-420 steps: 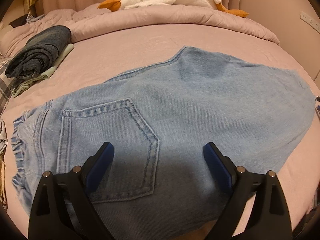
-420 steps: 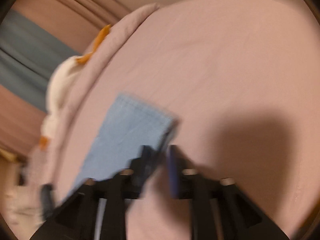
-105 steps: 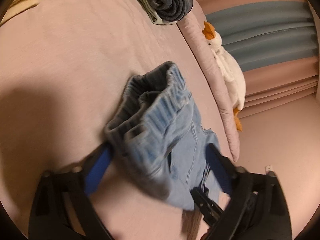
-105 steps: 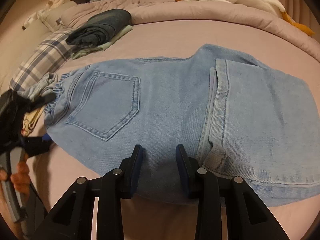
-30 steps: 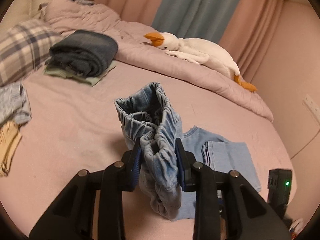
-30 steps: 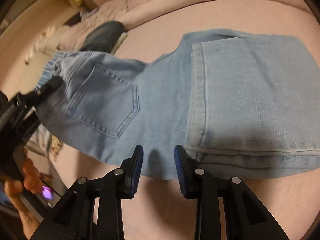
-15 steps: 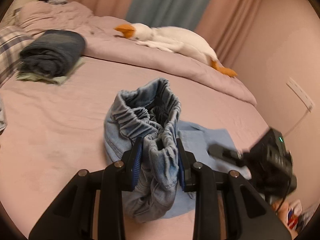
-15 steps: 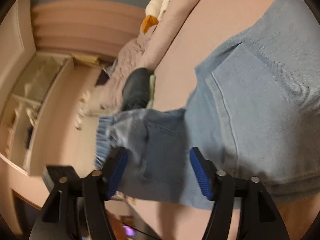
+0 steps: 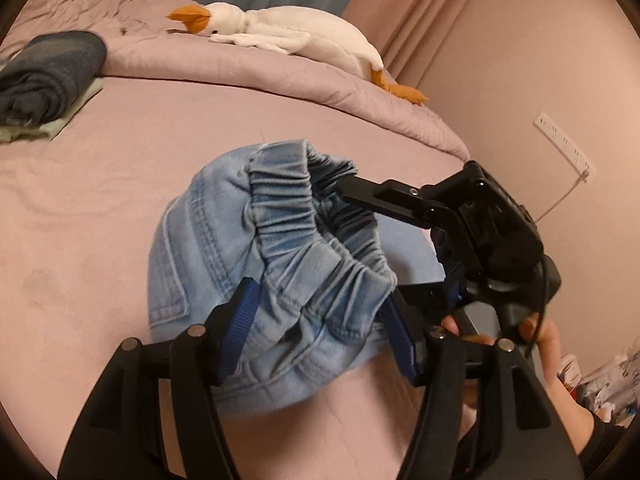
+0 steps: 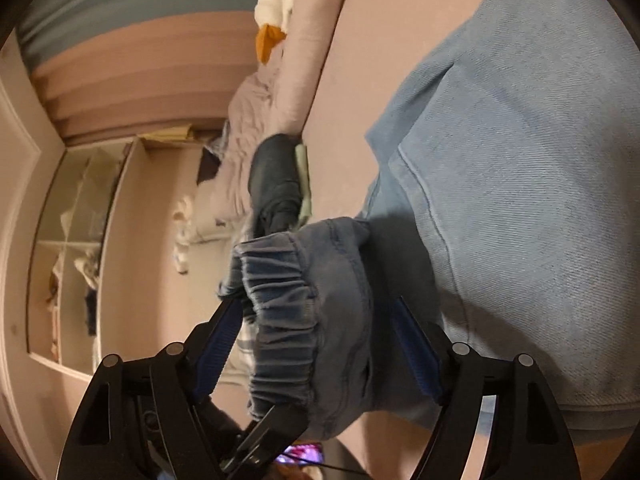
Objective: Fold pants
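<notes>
At the centre of the left wrist view, the pants [image 9: 256, 256] bunch over the pink bed [image 9: 100, 184], their waistband between the spread fingers of the left claw [image 9: 320, 332]. The right claw [image 10: 320, 344], also spread wide, straddles the same waistband.

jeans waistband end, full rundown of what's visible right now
The jeans are light blue denim with a gathered elastic waistband and stitched seams. The waistband end is lifted and bunched above the pink bed sheet, gaping open. It sits between the spread fingers of the left gripper, and also between those of the right gripper. The folded leg section lies flat on the sheet.
</notes>
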